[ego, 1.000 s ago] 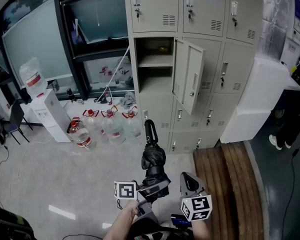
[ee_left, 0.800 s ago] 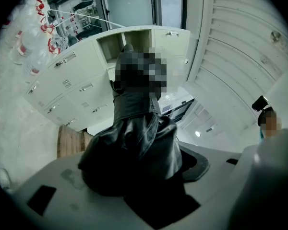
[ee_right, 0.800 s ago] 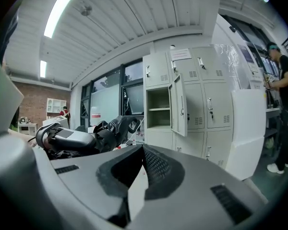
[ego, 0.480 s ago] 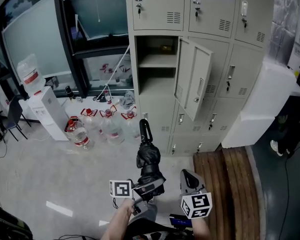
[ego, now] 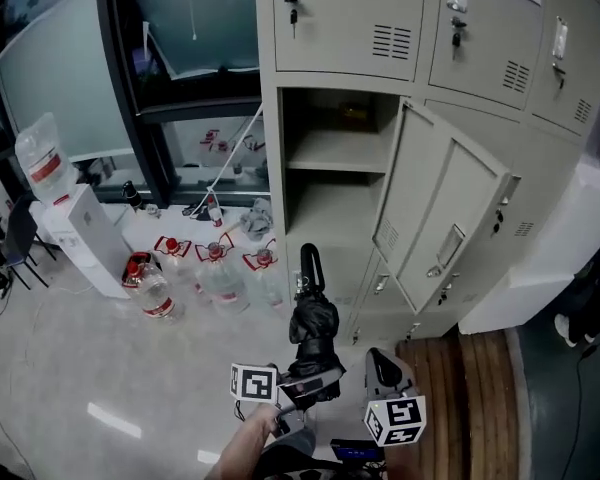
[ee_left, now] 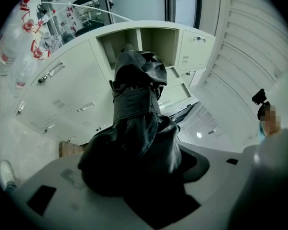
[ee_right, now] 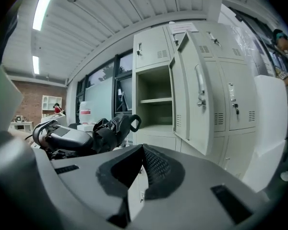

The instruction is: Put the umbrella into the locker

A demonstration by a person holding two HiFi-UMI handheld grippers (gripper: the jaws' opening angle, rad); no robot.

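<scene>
A folded black umbrella (ego: 313,323) stands upright in my left gripper (ego: 305,380), which is shut on its lower end; its curved handle (ego: 309,262) points up toward the locker. In the left gripper view the umbrella (ee_left: 134,119) fills the space between the jaws, with the open locker compartment (ee_left: 149,40) beyond its tip. The open compartment (ego: 335,163) has a shelf inside, and its door (ego: 448,223) swings out to the right. My right gripper (ego: 380,366) sits just right of the umbrella, shut with nothing in it. Its own view shows the umbrella (ee_right: 113,128) to the left and the compartment (ee_right: 156,111) ahead.
Several large water bottles (ego: 215,268) stand on the floor left of the locker, by a white dispenser (ego: 75,230). A wooden platform (ego: 470,388) and a white block (ego: 540,268) lie to the right. A person's shoe (ego: 570,328) shows at the far right.
I have come closer to the locker, which now looms larger with its door swung wide. The left gripper has carried the umbrella forward with it; the right gripper has stayed alongside.
</scene>
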